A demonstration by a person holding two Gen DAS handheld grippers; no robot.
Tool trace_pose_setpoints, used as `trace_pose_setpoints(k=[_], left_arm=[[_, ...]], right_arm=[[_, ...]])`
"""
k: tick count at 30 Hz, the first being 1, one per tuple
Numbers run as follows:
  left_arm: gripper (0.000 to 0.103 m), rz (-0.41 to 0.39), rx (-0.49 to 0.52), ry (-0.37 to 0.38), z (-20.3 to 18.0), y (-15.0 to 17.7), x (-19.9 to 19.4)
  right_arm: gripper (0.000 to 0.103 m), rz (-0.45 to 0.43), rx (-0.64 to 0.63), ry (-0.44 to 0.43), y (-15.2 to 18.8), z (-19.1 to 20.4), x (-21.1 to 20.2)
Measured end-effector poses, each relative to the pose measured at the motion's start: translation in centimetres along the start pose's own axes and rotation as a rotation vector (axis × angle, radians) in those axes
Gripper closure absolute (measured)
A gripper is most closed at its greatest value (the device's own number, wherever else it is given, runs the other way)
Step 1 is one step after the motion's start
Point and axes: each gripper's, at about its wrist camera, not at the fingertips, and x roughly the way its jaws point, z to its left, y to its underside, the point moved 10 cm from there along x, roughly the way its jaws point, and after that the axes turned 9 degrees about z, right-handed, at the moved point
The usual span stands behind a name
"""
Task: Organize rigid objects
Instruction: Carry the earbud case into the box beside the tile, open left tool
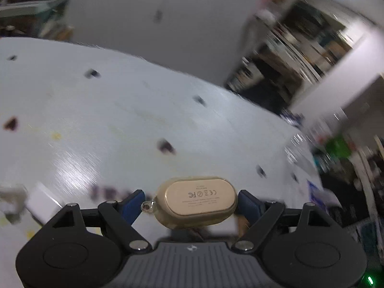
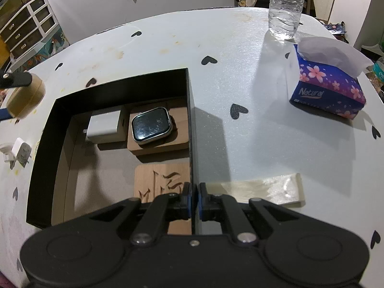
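- The left gripper (image 1: pixel 192 200) holds a tan, pill-shaped earbud case (image 1: pixel 200 199) between its blue pads, clear of the white table (image 1: pixel 120 120); the right pad presses one end and the left pad sits at the small loop on the other end. The left wrist view is smeared by blur.
- In the right wrist view the same case (image 2: pixel 25 98) shows at the far left edge, above the table and left of the box, with a black finger across its top.
- A white plug adapter (image 2: pixel 20 153) lies on the table at the left, just outside the box wall.
- A black open box (image 2: pixel 120 81) sits left of centre. Inside it at the far end a white charger block (image 2: pixel 104 128) lies just beside a smartwatch body (image 2: pixel 152 124), which rests on a wooden block (image 2: pixel 158 147).
- Nearer in the box lies a wooden tile (image 2: pixel 163 180) carved with a character, partly hidden by the gripper.
- The right gripper (image 2: pixel 195 198) is pinched on the box's right wall, one pad on either side.
- Right of it a pale flat board (image 2: pixel 261 188) lies on the table.
- A clear water bottle (image 2: pixel 285 7) stands at the far right.
- A blue tissue box (image 2: pixel 328 88) with a flower print sits nearer, on the right.
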Motion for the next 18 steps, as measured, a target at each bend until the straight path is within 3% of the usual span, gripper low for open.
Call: trace_pose_setpoints(k=[4, 9, 18], left_arm=[[0.019, 0.132, -0.003, 0.063, -3.1, 3.8, 1.5], [0.019, 0.273, 0.006, 0.075, -5.0, 7.9, 3.9], [0.019, 0.299, 0.056, -0.006, -5.1, 9.6, 6.7]], right_arm=[[0.097, 0.000, 0.000, 0.000, 0.0, 0.0, 0.0], [0.097, 0.001, -0.005, 0.001, 0.0, 0.1, 0.1], [0.097, -0.004, -0.003, -0.003, 0.0, 0.0, 0.0]])
